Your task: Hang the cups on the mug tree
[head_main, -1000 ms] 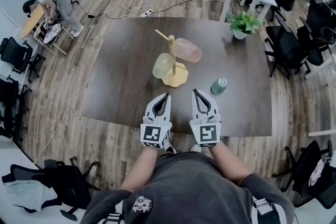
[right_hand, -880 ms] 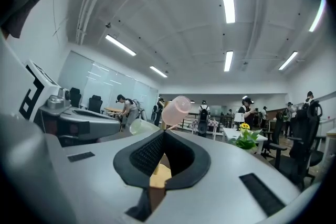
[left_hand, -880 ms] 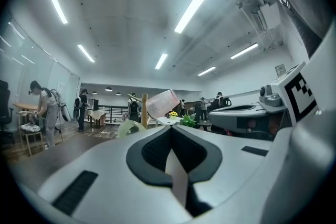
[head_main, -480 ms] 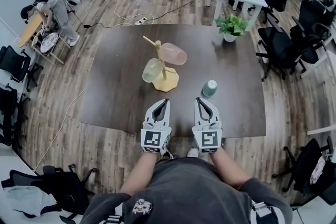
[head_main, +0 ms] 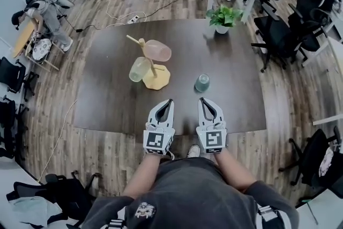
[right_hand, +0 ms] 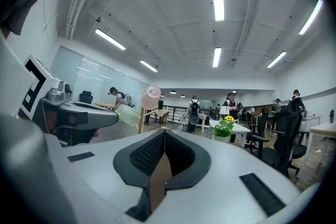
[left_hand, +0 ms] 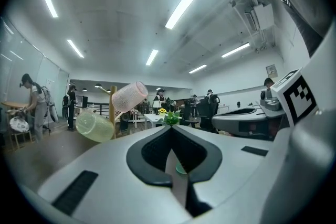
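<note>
Jaws clenched together on nothing, the left gripper [head_main: 168, 101] and right gripper [head_main: 204, 100] sit level at the counter [head_main: 107, 94] edge, well apart from the mug tree [head_main: 151, 64]. A pink cup [head_main: 157, 50] and a yellowish cup [head_main: 139, 68] hang on that tree. A greenish cup [head_main: 202, 82] stands upside down to its right.

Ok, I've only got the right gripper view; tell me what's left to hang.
Observer: One translucent teal cup stands on the dark table, right of the wooden mug tree's base.
Operator: Name the nearer gripper.
Observer: The right gripper; the cup is just ahead of its jaws, not touching.
Operator: Report the other gripper.
Observer: The left gripper is shut, with nothing between its jaws.
</note>
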Available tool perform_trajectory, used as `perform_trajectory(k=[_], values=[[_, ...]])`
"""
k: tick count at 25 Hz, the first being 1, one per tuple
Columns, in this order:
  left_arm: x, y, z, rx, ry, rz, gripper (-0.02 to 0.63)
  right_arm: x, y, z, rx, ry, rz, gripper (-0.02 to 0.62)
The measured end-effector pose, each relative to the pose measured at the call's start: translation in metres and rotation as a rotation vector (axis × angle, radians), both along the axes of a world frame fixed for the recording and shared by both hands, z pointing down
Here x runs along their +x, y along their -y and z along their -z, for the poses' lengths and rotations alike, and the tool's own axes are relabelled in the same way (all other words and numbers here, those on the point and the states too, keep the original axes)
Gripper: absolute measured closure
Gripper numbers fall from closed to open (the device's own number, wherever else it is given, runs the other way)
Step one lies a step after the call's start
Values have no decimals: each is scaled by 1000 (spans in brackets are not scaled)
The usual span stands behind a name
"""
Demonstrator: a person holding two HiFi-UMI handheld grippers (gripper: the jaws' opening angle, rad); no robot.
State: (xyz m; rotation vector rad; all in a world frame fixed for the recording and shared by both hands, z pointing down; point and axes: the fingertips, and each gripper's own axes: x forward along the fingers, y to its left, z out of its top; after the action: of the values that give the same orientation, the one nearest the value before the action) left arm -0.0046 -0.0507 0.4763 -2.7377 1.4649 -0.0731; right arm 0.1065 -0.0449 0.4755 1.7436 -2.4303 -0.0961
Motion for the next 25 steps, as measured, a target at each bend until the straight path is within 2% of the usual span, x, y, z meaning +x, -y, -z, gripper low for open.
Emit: perform_trajectory(k=[10,18,25], values=[[32,0,-30,-41,8,-29,598,35,3,-32,-52,-5,-8,569],[48,34,-43,-35,52,-77,598,44,35,-59,-94,-40,0,569],[49,73,-67,-97,26,-81,598,41,67,-78,-115,-38,-11,569]])
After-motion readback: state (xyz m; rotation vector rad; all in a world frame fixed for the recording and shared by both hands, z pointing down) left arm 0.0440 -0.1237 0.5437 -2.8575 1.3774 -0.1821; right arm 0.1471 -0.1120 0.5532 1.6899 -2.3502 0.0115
